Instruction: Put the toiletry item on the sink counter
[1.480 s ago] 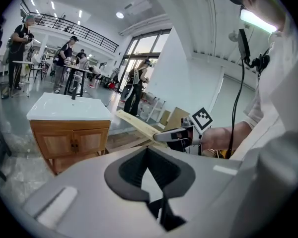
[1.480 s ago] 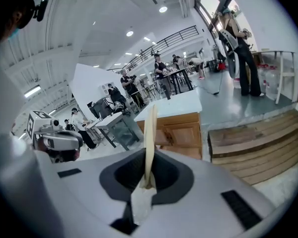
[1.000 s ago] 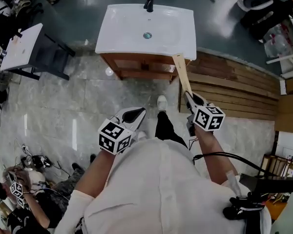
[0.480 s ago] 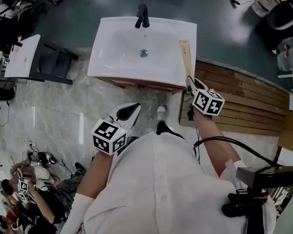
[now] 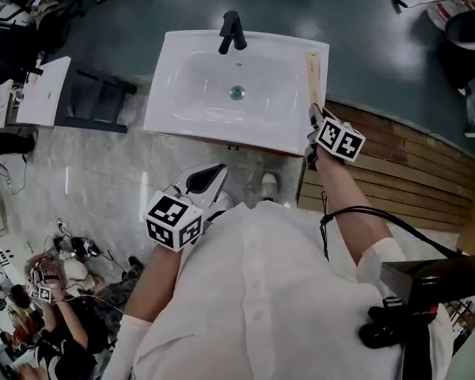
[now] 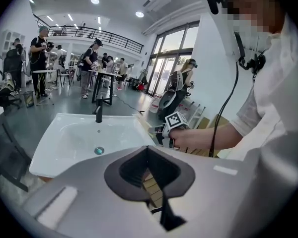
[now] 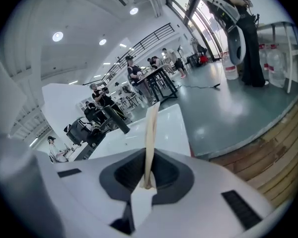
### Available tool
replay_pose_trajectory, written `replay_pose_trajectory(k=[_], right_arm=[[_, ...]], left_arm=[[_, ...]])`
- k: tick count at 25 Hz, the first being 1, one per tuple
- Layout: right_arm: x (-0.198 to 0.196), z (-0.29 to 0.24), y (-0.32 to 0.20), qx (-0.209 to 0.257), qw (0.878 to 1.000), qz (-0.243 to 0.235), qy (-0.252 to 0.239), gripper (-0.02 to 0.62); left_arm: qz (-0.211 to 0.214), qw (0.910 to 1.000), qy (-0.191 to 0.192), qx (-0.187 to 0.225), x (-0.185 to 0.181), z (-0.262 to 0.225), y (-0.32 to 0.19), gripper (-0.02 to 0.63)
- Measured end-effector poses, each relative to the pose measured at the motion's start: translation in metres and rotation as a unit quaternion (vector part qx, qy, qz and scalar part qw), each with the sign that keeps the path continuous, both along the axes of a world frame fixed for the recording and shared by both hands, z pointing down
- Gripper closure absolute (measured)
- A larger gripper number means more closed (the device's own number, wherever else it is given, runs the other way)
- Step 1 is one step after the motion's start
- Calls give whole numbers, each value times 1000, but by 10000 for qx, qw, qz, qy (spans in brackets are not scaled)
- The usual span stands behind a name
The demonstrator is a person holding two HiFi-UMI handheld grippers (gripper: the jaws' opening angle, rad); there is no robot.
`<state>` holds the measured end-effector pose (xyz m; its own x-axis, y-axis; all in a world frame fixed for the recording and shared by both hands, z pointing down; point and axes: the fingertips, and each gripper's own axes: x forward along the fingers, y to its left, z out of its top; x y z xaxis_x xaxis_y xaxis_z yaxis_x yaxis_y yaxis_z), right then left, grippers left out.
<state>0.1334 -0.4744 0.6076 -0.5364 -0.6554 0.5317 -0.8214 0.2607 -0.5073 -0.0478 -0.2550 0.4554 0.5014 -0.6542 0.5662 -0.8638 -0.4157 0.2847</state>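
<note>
The toiletry item (image 5: 313, 76) is a long, flat, beige strip. My right gripper (image 5: 314, 114) is shut on its near end, and the strip reaches out over the right rim of the white sink counter (image 5: 298, 130). In the right gripper view the strip (image 7: 151, 133) rises from between the pads of that gripper (image 7: 148, 182); whether it touches the counter I cannot tell. A black faucet (image 5: 231, 30) stands at the back of the basin. My left gripper (image 5: 212, 172) hangs low in front of the cabinet, jaws together and empty, and it faces the sink (image 6: 64, 143).
A wooden slat platform (image 5: 404, 172) borders the sink on the right. A small white table (image 5: 39, 89) and a dark frame (image 5: 103, 101) stand to the left. A person sits on the marble floor at the lower left (image 5: 55, 291). More people stand far behind.
The person has stepped up to the sink. My right gripper carried the beige strip forward, from in front of the cabinet to over the counter's right rim. The left gripper stayed low.
</note>
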Motion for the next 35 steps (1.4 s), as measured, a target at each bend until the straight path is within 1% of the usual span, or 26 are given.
replay_pose_trajectory(k=[6, 13, 18, 22, 23, 28, 35], right_arm=[[-8, 33, -37, -182, 9994, 99, 290, 568], [-9, 47, -54, -322, 9977, 342, 481, 568], [-12, 48, -59, -286, 9971, 401, 587, 568], [-13, 48, -60, -276, 9967, 407, 643, 566], [-14, 48, -60, -268, 9967, 402, 654, 564], [-12, 48, -58, -186, 9961, 375, 779, 505], [-5, 41, -54, -60, 9962, 360, 789, 485]], left_arm=[[-172, 9998, -50, -20, -14, 3, -22, 600], [-362, 9992, -124, -81, -32, 1, -28, 600], [-315, 9993, -114, -134, -35, 2, -33, 600], [-225, 9997, -98, -78, -31, 0, -36, 600], [-218, 9997, -98, -63, -31, 0, -37, 600], [-227, 9997, -62, -19, -32, -1, -36, 600], [-197, 9998, -22, -19, -27, -2, -31, 600]])
